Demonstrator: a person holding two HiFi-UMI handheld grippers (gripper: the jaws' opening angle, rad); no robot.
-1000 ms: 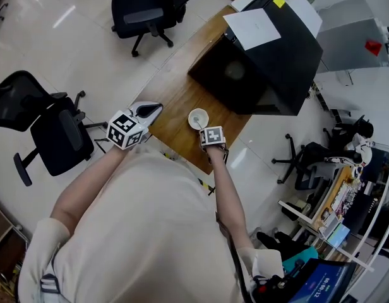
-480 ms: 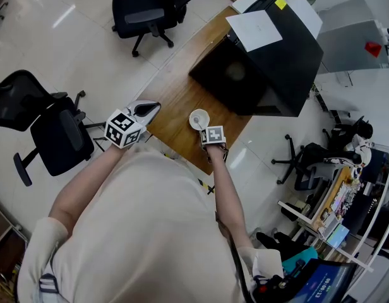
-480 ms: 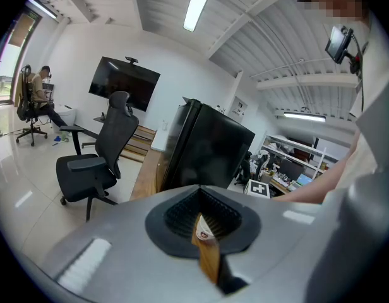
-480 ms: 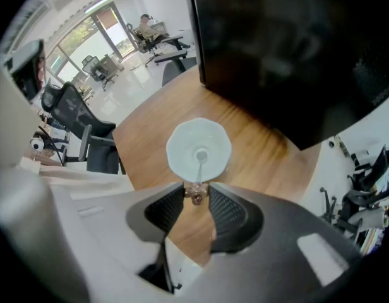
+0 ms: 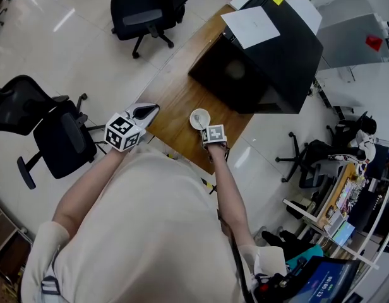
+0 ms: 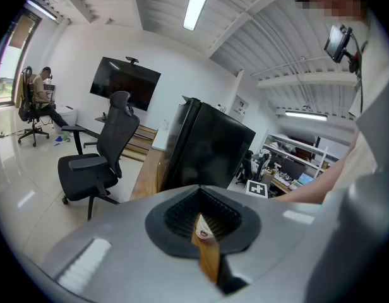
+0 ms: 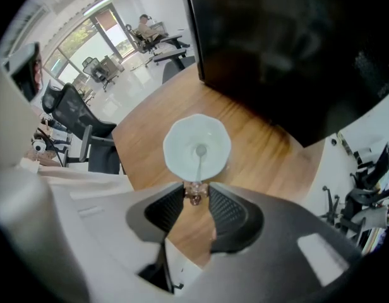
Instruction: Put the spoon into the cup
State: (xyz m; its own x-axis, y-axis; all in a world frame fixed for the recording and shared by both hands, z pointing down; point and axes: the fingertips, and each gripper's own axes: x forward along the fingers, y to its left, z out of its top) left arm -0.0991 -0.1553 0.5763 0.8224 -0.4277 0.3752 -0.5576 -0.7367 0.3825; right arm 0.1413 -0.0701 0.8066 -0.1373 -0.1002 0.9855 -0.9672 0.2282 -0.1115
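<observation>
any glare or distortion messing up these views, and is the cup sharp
Head view: glare streaks the floor, table evenly lit. Left gripper view: strong fisheye, dark corners, ceiling light blown out. Right gripper view: same fisheye; cup and spoon fairly sharp.

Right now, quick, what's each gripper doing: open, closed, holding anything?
Left gripper: closed, nothing held.
Right gripper: closed on the spoon by its handle end, straight above the cup.

White cup (image 7: 179, 141) stands upright on the wooden table (image 7: 270, 150); the slim spoon (image 7: 199, 166) hangs near-vertical, bowl down inside it.
</observation>
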